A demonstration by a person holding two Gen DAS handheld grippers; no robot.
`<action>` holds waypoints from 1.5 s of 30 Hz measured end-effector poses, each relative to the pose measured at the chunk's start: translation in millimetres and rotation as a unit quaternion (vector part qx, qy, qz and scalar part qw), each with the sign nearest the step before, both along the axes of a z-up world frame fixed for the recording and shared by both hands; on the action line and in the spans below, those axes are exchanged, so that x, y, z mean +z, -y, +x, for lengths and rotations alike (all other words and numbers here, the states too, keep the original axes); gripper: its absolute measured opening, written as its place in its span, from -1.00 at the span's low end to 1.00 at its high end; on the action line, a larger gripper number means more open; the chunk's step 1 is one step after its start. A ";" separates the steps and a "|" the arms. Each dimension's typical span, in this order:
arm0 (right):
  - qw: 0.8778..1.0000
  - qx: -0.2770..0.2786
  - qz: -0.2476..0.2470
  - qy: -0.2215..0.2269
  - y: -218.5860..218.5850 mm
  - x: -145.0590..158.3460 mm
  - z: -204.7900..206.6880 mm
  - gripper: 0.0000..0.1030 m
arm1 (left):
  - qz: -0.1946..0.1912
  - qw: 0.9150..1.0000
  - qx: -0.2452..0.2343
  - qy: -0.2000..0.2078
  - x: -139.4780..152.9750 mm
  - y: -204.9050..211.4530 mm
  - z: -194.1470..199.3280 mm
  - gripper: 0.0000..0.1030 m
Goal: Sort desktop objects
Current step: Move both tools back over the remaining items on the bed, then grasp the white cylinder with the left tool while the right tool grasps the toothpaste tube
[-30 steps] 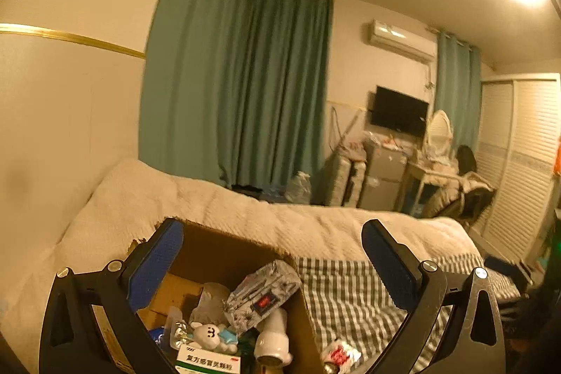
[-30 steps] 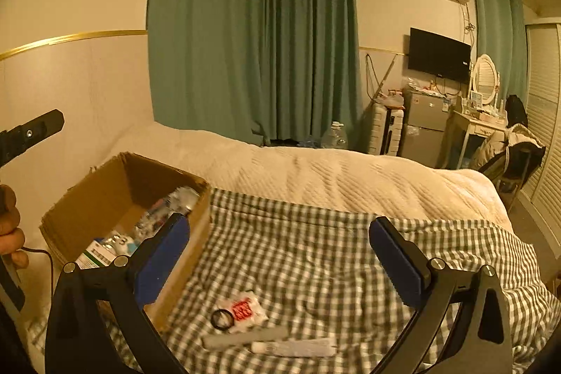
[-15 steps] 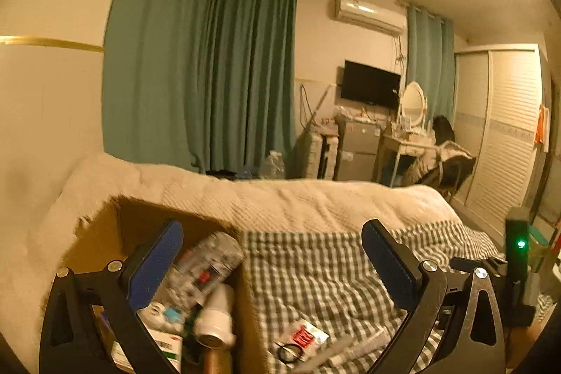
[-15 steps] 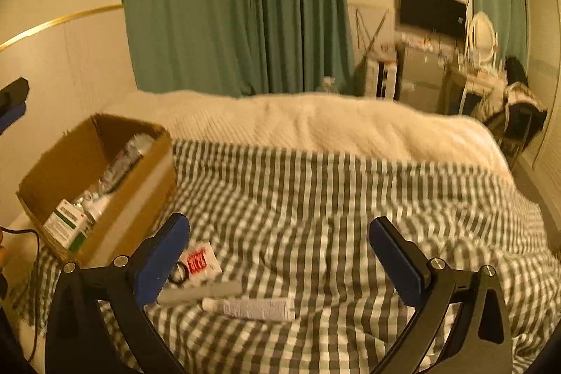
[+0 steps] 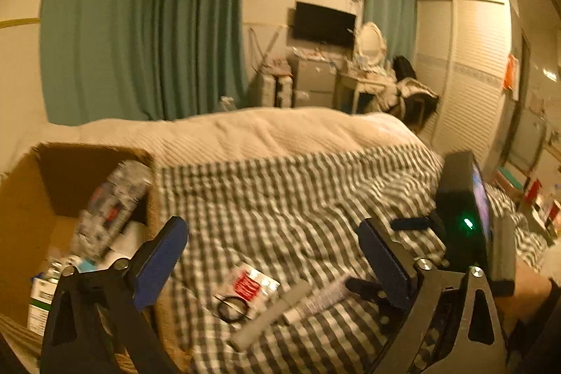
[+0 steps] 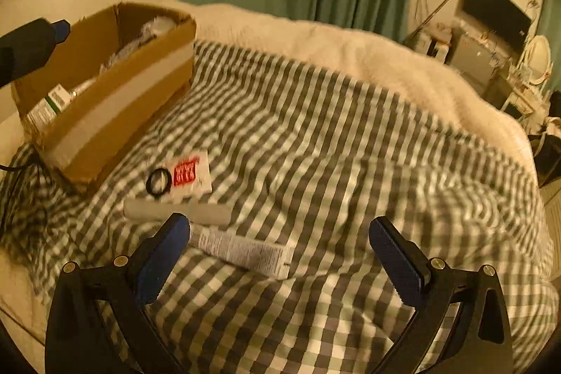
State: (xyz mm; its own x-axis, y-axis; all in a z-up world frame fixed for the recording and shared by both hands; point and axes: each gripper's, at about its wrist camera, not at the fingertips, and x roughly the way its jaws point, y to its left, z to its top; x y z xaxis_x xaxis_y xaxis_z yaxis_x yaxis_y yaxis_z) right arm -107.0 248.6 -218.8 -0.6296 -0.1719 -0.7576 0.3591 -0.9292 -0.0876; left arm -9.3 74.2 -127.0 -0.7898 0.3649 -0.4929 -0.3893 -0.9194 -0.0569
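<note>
Both grippers have dropped toward the checked bedcover (image 6: 315, 135) since the earlier frames: the loose items, then small at the bottom edge of each view, now sit large and close under the fingers.

Nearest in the right wrist view, the right gripper (image 6: 278, 246) stands with its jaws wide and nothing between the pads. The white printed tube (image 6: 242, 249) lies just ahead of it, one end hidden behind the left finger at about 9 o'clock and its crimped end at about 11. To take it well, shift the gripper toward 9 o'clock until the tube is centred, turn the wrist so the pads cross the tube's width, and press into the soft cover before closing.

Just beyond lies a plain grey stick (image 6: 177, 212), then a white packet with a red label (image 6: 189, 176) and a black ring (image 6: 159, 182) resting on its edge, all close together; lift one at a time.

The left gripper (image 5: 271, 255) hangs over the same group, jaws wide but starting to close with nothing pressed between them. Crowding looks likely, so it should hold back.

Farthest, at 10 o'clock, the cardboard box (image 6: 119, 114) stands partly filled, the likely destination.
</note>
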 end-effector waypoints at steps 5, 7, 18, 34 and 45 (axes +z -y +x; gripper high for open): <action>0.999 -0.007 -0.002 0.033 -9.1 -11.1 -12.5 0.97 | -0.040 0.999 -0.016 -0.007 -30.1 -21.2 3.5 0.50; 0.999 -0.003 0.004 0.045 -6.4 -15.9 -15.4 0.86 | -0.040 0.999 -0.021 0.020 -45.3 -21.9 -3.6 0.32; 0.991 0.056 0.044 0.115 12.7 -51.6 -24.8 0.58 | -0.108 0.983 -0.002 0.147 -110.0 -26.2 -35.5 0.29; 0.984 0.096 0.106 0.107 36.6 -73.1 -21.0 0.17 | -0.159 0.964 -0.005 0.213 -142.5 -24.2 -51.6 0.33; 0.985 0.072 0.097 0.120 22.5 -52.0 0.5 -0.73 | -0.158 0.966 -0.011 0.205 -149.5 -24.4 -51.6 0.36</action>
